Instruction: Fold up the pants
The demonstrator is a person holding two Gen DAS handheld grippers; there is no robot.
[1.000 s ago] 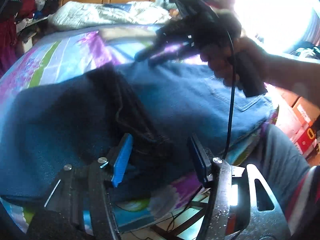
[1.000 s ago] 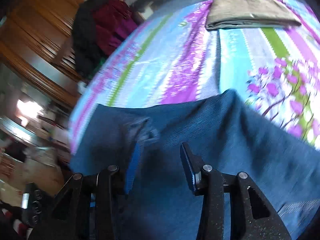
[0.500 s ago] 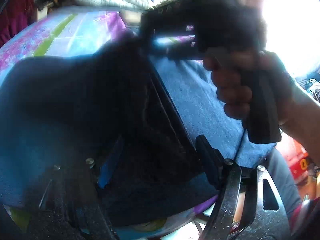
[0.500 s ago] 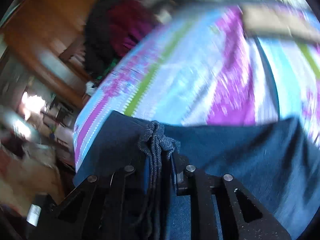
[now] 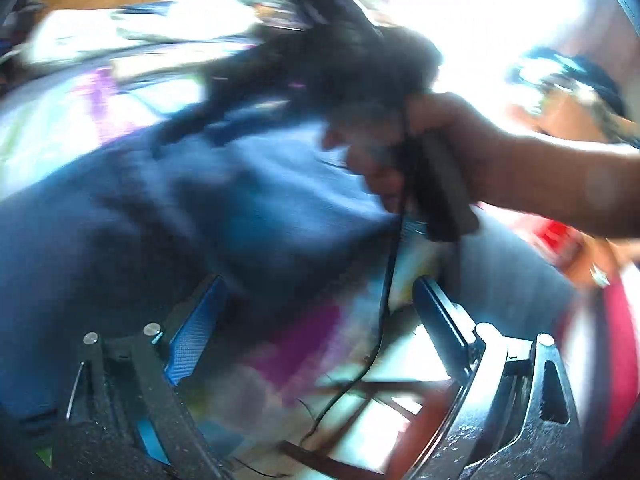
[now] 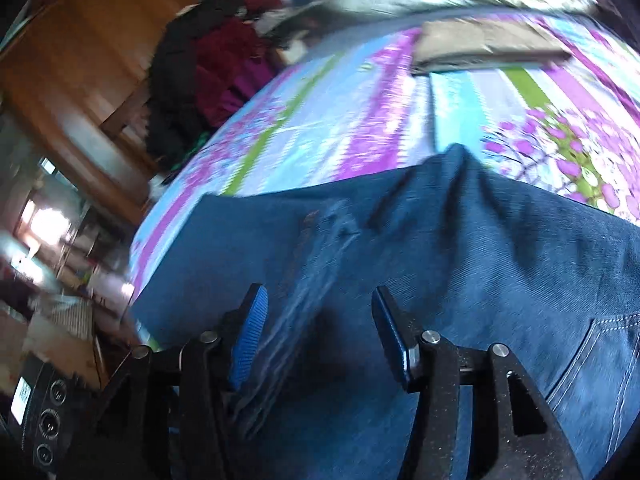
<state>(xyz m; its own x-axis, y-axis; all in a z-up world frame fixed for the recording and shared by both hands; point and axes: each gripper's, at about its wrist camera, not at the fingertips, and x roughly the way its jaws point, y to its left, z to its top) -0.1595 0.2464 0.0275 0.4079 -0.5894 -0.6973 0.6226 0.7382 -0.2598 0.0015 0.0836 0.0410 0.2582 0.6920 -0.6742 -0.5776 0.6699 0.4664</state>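
Dark blue jeans (image 6: 460, 280) lie folded across the flowered bedsheet (image 6: 360, 120), with a back pocket (image 6: 600, 360) at the right and a bunched hem ridge (image 6: 320, 240) in the middle. My right gripper (image 6: 320, 312) hovers open just above that ridge and holds nothing. In the blurred left wrist view, my left gripper (image 5: 316, 304) is open over the near edge of the jeans (image 5: 160, 220), with nothing between its fingers. A hand (image 5: 460, 148) grips the right gripper's handle above the jeans.
A folded tan garment (image 6: 480, 44) lies farther back on the bed, with pillows behind it. A wooden wardrobe (image 6: 80, 60) and a heap of dark and red clothes (image 6: 208, 72) stand to the left. A black cable (image 5: 384, 300) hangs past the bed's near edge.
The right gripper, shut on the bunched denim half a second ago, has opened and let it drop. The left gripper has drawn back from the cloth toward the bed's edge.
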